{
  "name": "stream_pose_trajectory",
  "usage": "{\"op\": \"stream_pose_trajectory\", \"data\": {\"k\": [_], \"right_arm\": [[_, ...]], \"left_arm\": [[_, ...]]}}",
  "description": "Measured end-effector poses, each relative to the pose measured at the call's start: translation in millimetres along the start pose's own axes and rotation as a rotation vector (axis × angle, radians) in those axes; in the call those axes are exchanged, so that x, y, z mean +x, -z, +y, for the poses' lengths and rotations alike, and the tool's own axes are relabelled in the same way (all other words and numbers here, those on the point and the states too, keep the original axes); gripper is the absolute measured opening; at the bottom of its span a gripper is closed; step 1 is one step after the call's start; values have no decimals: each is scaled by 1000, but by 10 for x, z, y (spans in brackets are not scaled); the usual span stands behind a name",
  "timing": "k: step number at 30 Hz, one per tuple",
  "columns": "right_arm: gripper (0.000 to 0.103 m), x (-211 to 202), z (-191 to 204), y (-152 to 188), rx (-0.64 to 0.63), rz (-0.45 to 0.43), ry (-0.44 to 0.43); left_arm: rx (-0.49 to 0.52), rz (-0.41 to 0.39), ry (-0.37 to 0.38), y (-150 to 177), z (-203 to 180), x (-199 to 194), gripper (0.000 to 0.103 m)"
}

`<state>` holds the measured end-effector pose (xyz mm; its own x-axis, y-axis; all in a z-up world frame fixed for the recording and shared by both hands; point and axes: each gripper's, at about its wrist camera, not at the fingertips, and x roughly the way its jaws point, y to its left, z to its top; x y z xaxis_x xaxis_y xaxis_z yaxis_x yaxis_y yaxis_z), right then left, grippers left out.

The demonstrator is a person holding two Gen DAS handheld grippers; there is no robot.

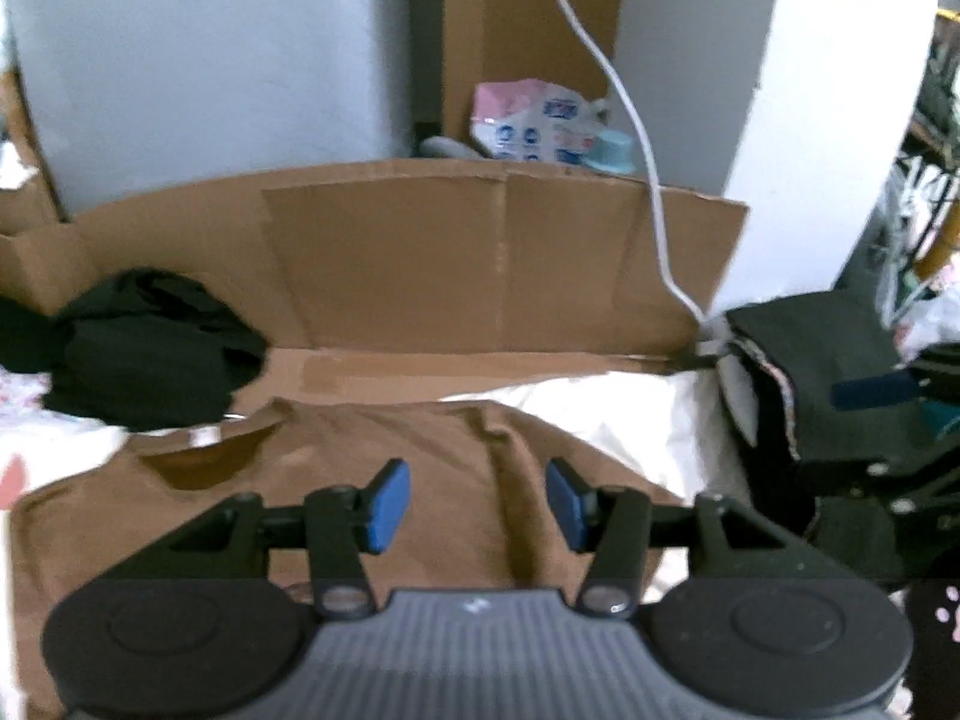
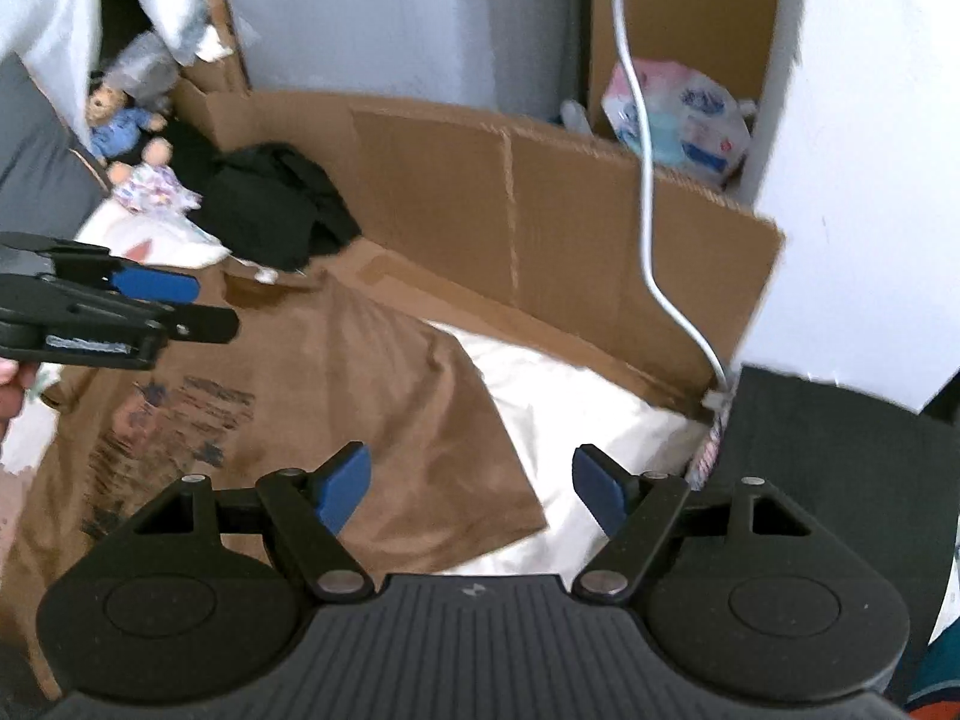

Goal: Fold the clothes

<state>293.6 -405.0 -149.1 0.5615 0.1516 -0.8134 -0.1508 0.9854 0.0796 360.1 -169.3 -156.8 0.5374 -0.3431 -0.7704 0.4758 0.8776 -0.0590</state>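
Left gripper (image 1: 478,504): blue pads spread apart, nothing between them, poised over the brown T-shirt (image 1: 420,468). Right gripper (image 2: 471,489): pads spread wider, empty, straddling the shirt's right edge and the white bedding (image 2: 576,396). Brown T-shirt: lies flat on the white bedding, neckline toward the far left, with wrinkles running across the fabric. Black garment (image 1: 144,348): crumpled heap just beyond the shirt's collar, resting partly on the cardboard sheet (image 1: 456,264), which lies under the far edge of the bedding and folds up as a low wall behind it. Tall cardboard box (image 1: 528,30): stands behind that wall, open toward the camera, holding a pink-and-white printed packet (image 1: 528,120) and a pale blue item beside it. White cable (image 1: 630,120): hangs down in front of the box to the dark folded cloth (image 1: 822,372) at right. Right wrist view only: dark print (image 2: 180,414) on the shirt front; 2 dolls (image 2: 129,138) at far left beyond the black heap; left gripper seen side-on above the shirt. Left wrist view only: open neckline (image 1: 210,456) of the shirt.
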Motion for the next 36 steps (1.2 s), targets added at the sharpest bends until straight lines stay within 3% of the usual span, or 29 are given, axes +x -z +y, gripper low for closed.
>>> {"op": "stream_pose_trajectory", "data": {"k": [9,19,27,28,30,31,32,36], "right_arm": [[79,431,-179,235,56,-9,-1],[78,887,-244,611,68,30,-25],[78,1094,-382,694,122,18,-22],[78,1117,-394,701,126,17,-20],[78,1169,-406,695,128,22,-15],[77,1194,-410,685,129,24,-15],[77,1218,-413,674,131,25,-15],[70,1352,-419,611,146,33,-23]], "left_arm": [[-45,58,31,334,134,545,54],[-87,49,134,578,207,866,54],[-70,95,159,668,147,1155,52],[-66,107,153,692,139,1202,50],[-56,143,143,744,137,1295,35],[-50,169,142,778,139,1357,19],[-46,183,142,801,143,1396,15],[-52,188,154,898,221,1475,13]]}}
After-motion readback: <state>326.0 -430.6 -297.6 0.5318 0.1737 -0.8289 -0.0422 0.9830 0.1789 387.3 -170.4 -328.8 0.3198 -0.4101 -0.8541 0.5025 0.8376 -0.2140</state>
